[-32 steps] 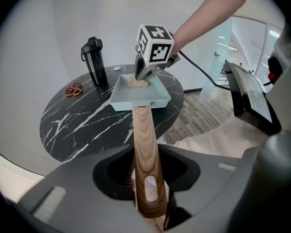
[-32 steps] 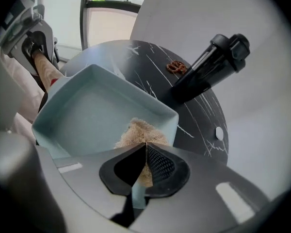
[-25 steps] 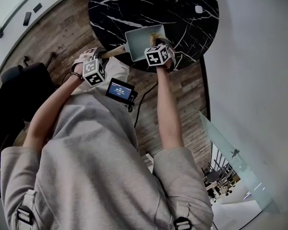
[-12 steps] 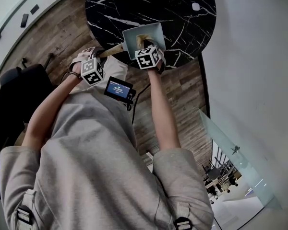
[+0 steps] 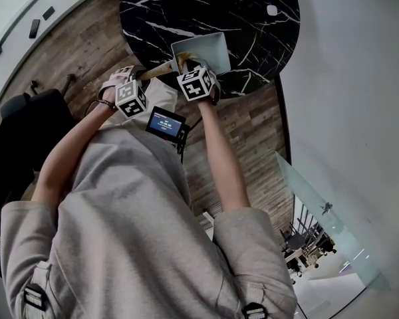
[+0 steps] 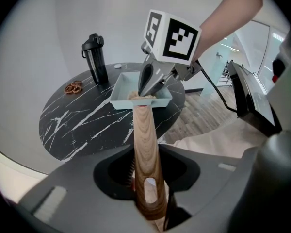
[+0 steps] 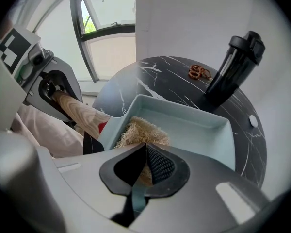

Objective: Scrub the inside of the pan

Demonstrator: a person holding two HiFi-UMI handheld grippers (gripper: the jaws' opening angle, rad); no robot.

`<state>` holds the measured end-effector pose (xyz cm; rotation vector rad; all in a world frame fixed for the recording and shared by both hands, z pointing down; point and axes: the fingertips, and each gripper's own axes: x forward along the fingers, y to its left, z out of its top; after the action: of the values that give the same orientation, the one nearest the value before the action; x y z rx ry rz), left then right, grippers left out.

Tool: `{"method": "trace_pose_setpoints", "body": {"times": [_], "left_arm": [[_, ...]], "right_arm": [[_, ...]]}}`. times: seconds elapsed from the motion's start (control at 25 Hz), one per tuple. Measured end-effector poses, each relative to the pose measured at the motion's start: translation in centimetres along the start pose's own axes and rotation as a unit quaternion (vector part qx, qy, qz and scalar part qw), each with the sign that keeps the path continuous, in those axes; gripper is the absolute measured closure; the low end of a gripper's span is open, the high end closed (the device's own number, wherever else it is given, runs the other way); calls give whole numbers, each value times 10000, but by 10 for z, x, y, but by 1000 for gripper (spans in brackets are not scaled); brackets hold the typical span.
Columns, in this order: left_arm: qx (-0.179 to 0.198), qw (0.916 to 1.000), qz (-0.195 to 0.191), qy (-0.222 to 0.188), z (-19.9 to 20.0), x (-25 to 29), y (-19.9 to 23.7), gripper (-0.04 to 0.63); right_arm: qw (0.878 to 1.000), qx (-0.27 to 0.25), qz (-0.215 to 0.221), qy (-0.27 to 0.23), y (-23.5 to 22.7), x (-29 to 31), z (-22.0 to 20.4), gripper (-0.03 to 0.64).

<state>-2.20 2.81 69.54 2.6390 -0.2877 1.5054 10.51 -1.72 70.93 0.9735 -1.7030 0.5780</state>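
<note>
Wooden handle [image 6: 145, 144] is clamped between the jaws of the left gripper [image 6: 146, 188], steadying the pale pan [image 7: 199, 125] on the marble table [image 5: 186, 8]. In the head view the handle runs from the pan toward 8 o'clock. The right gripper [image 7: 145, 166] is closed tight on a fibrous scrubber [image 7: 141, 132] (loofah-like), which sits in the pan's corner nearest the handle. In the right gripper view, bare pan floor stretches from the scrubber toward 2 o'clock, so the next stroke probably heads that way.
</note>
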Motion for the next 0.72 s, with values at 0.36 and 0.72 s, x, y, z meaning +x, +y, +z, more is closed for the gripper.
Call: {"method": "trace_pose_setpoints", "body": {"times": [0.36, 0.72], "left_arm": [[54, 9999, 1, 95, 1, 3, -1, 477], [107, 9998, -34, 174, -1, 2, 1, 474]], "right_arm": [[9963, 720, 463, -72, 2, 0, 2, 595], [9968, 4, -738, -301, -70, -38, 1, 595]]}}
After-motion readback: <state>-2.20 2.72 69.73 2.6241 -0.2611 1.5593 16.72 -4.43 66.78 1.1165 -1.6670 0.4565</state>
